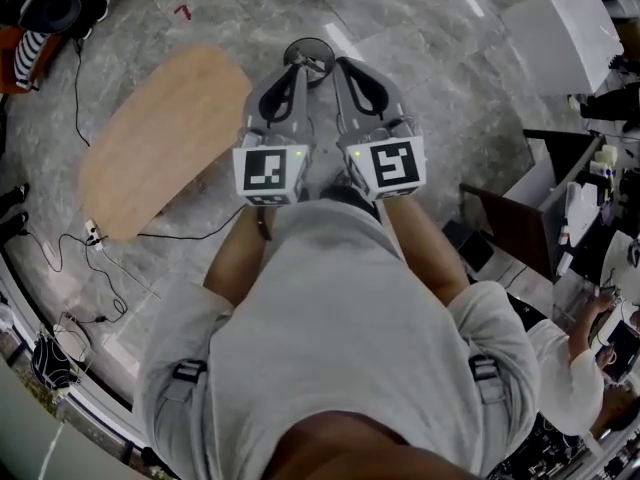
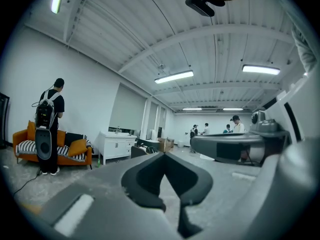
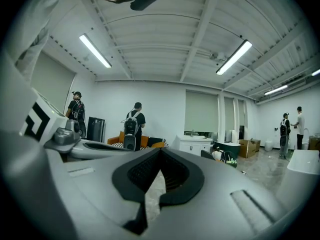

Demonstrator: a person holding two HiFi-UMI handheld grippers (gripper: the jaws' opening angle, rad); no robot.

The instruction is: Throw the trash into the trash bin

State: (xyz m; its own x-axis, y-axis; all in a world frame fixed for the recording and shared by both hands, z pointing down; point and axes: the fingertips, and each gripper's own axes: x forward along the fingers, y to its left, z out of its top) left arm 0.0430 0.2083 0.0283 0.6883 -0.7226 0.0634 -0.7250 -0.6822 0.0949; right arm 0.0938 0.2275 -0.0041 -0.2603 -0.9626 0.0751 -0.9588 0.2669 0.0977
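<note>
Seen from the head view, I hold both grippers level in front of my chest, side by side. Just past their tips a dark round bin (image 1: 310,48) stands on the grey marble floor. My left gripper (image 1: 296,65) is shut, its tips meeting (image 2: 164,154) with nothing between them. My right gripper (image 1: 340,65) is likewise shut and empty (image 3: 160,150). Only floor shows through the gaps behind the tips. No trash is in sight in any view.
An oval wooden table (image 1: 160,138) stands to the left, with cables (image 1: 90,238) on the floor beside it. Desks and a seated person (image 1: 585,368) are at the right. Ahead are an orange sofa (image 2: 75,149), a white cabinet (image 2: 117,144) and standing people (image 3: 134,126).
</note>
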